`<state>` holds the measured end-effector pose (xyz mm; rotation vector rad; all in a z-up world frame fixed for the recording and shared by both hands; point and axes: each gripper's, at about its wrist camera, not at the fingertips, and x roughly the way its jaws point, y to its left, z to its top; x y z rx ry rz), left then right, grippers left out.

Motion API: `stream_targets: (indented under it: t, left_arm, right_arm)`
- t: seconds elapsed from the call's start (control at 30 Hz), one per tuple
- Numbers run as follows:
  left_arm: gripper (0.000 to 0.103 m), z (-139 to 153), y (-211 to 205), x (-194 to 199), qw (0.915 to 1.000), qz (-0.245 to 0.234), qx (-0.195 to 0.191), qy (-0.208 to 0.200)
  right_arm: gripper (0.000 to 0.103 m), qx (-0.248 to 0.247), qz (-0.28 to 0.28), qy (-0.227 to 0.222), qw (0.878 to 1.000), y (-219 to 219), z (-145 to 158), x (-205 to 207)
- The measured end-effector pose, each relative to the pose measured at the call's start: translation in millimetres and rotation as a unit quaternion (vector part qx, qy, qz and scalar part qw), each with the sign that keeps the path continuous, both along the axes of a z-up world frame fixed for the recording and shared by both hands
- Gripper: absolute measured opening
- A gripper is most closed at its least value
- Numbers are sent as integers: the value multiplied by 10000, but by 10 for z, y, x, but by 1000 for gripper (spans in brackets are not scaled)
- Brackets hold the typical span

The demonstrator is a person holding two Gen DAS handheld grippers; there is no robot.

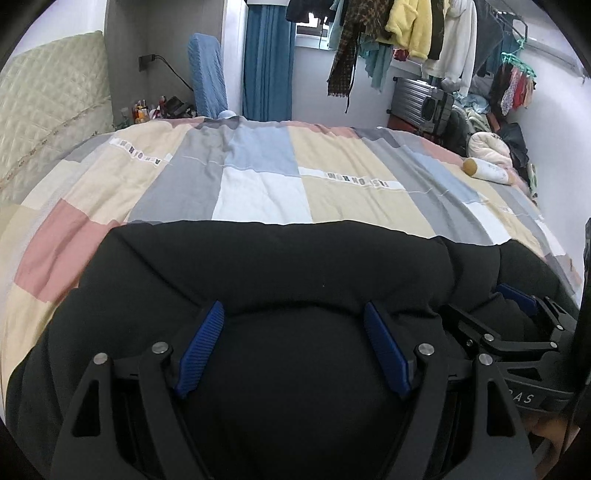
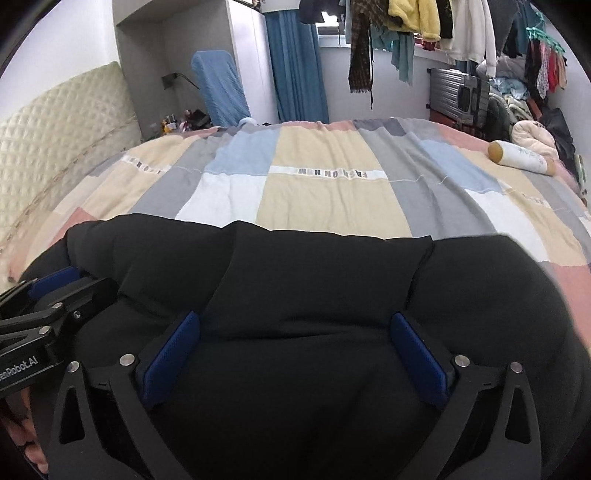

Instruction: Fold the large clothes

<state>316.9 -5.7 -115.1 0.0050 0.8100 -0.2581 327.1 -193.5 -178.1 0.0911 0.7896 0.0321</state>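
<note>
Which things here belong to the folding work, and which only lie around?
Job: black garment, left gripper, right gripper, patchwork bedspread under it.
Lying about: white bottle, silver suitcase, hanging clothes, blue curtain.

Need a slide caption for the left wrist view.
Open left tongs over a black garment on the patchwork quilt, right tongs alongside.
</note>
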Motion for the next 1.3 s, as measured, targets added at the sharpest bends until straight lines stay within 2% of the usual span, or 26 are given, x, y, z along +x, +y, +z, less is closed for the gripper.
stream_targets:
  t: [0.13,0.2,0.3,0.4,0.53,0.7,0.77,0.93,1.07,1.13,1.23,1.3]
  left_arm:
    - [78,17,-9,-9,10000,-10,44,7]
    - [78,59,64,-58,10000,-8,-49,-14]
    - [78,128,173,-133,9999,90,-69,-103]
    - [78,236,356,-264,9990,241,104,-356]
    - [78,315,655,-347,9982,407,158,-413]
    - [78,186,978,-379,9967,692,297,-292]
    - [78,83,1071,-395,9960,803,301,-268]
    - [80,-155,1086,-402,9962,784,323,-189]
    - [79,-200,970,-403,9943,850,565,-311]
    - [80,-203,1008,-411,9942,898,478,-335]
    - [80,-135,1112,-432,9953,882,237,-312]
    - [80,-13,1194,-473,9960,791,34,-417]
  right_arm:
    - [103,-83,50,45,9999,20,-24,75]
    - [103,52,132,74,9999,-17,13,52]
    - [103,188,169,-50,9997,-103,120,-57]
    - [103,127,160,-218,9996,-178,236,-188]
    - [103,-83,158,-378,9991,-319,375,-369]
    - [103,-510,133,-404,9978,-500,383,-520]
    - [103,-537,69,-416,9977,-611,335,-562]
    - [103,-17,-35,-216,9998,-870,41,-563]
    - [103,-168,-46,-240,9996,-818,-65,-494]
    - [103,-151,-27,-187,9997,-813,-80,-470]
    - [103,272,53,-42,9996,-934,-46,-465]
    - [103,800,48,8,9968,-1101,31,-508]
